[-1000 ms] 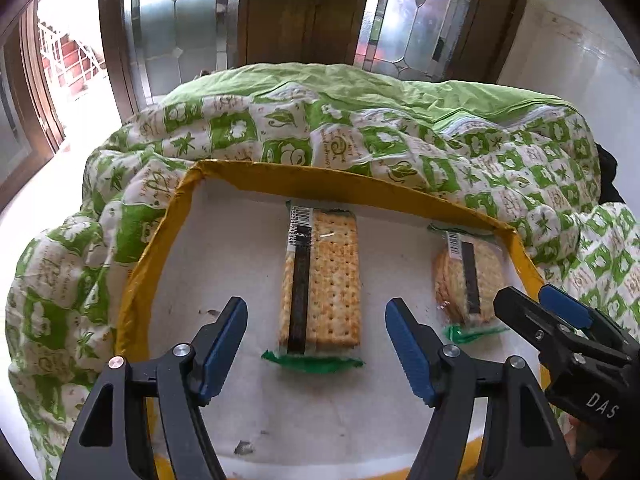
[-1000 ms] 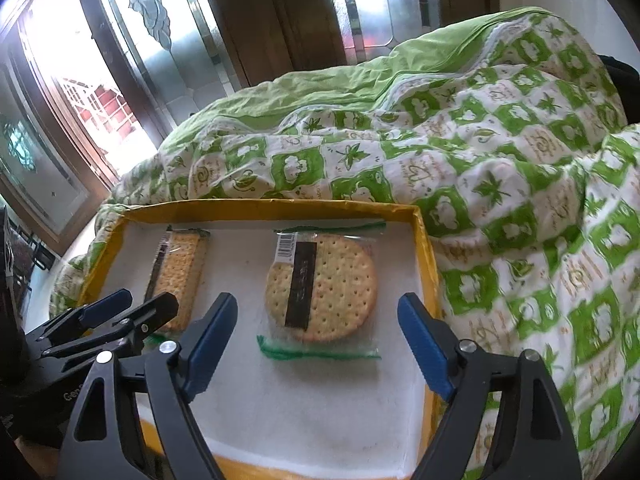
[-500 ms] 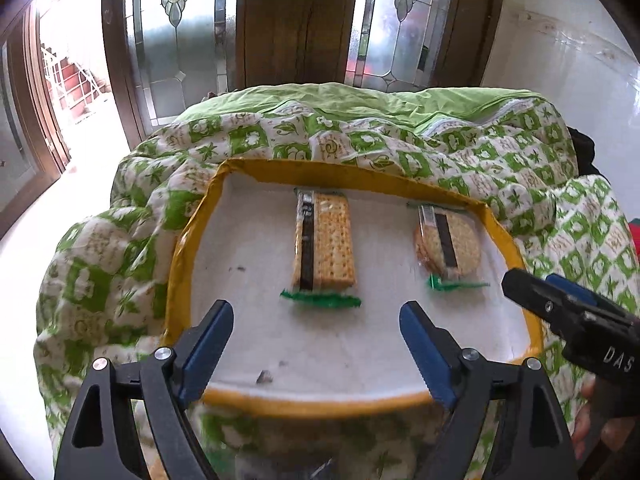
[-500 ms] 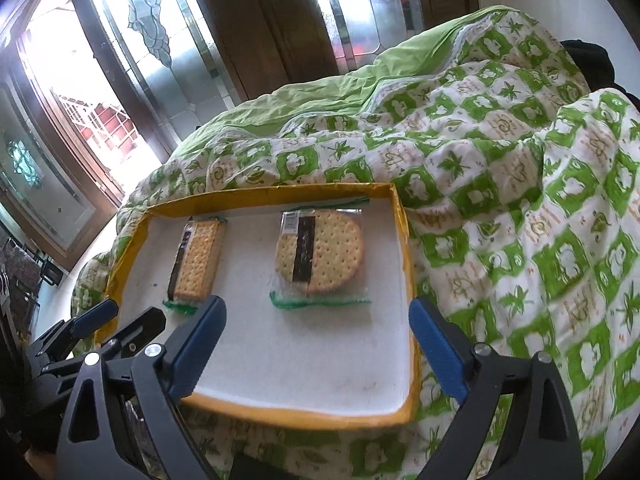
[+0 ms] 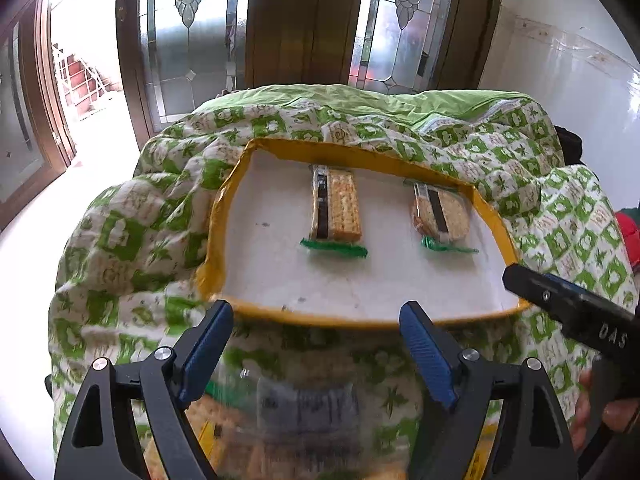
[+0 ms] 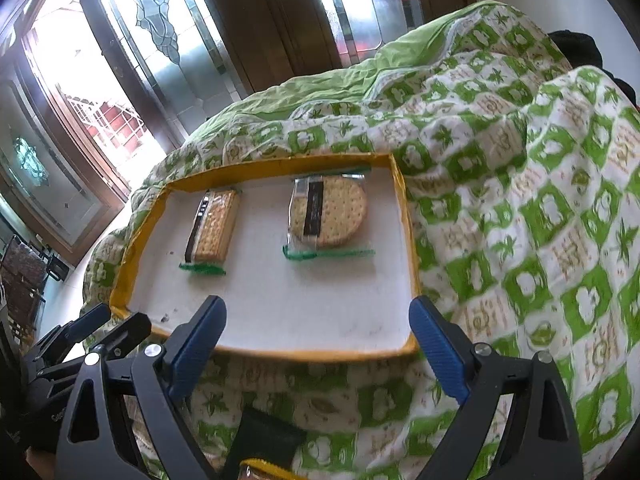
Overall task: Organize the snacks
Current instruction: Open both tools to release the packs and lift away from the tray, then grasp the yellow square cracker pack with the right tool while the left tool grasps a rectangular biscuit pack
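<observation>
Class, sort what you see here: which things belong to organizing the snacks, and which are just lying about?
Belongs to the job:
rectangular cracker pack in clear wrap
round biscuit pack in clear wrap
yellow-rimmed white tray
left gripper, jaws open
right gripper, jaws open

Just lying about:
green-and-white patterned quilt
stained-glass wooden doors

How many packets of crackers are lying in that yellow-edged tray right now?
2. A rectangular cracker packet lies in the tray toward its left, and a round cracker packet lies near its right wall. Blurred packaging below the tray's near edge may be more snacks.
</observation>
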